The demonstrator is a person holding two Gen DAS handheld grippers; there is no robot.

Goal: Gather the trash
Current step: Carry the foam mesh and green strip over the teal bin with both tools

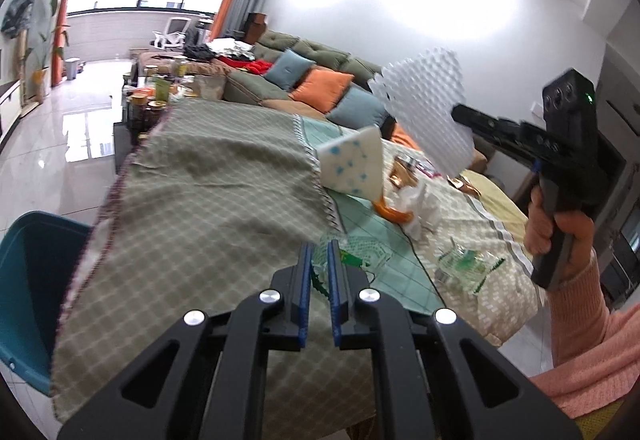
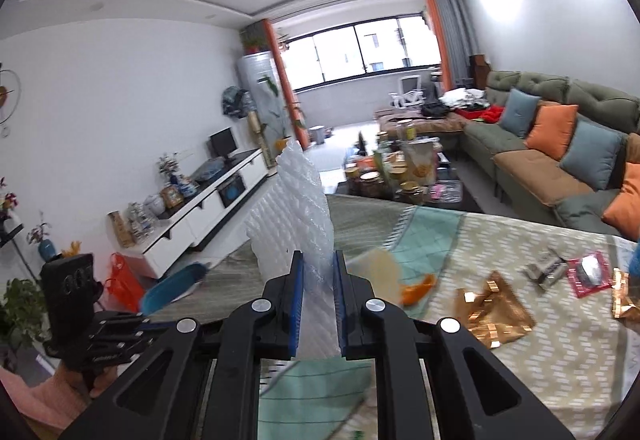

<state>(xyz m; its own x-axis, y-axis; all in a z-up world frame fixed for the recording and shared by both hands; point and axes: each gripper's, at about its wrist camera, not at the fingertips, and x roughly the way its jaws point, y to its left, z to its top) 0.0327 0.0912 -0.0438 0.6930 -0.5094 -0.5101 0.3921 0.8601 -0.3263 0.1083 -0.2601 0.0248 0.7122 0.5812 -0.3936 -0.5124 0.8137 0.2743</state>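
Observation:
My right gripper [image 2: 318,260] is shut on a white foam packing sheet [image 2: 296,208] and holds it in the air above the table; the sheet also shows in the left wrist view [image 1: 428,108], with the right gripper [image 1: 460,114] at its lower edge. My left gripper [image 1: 319,246] is nearly closed on a clear plastic wrapper with green print [image 1: 352,256] at the table's near edge. A teal trash bin [image 1: 28,280] stands on the floor to the left of the table, and its rim shows in the right wrist view [image 2: 176,286].
On the cloth-covered table [image 1: 208,176] lie a white box with blue dots [image 1: 354,166], an orange peel [image 1: 394,214], crumpled tissue [image 1: 420,204], another clear wrapper [image 1: 466,264] and gold foil wrappers [image 2: 496,312]. A sofa [image 2: 552,144] runs along the right wall.

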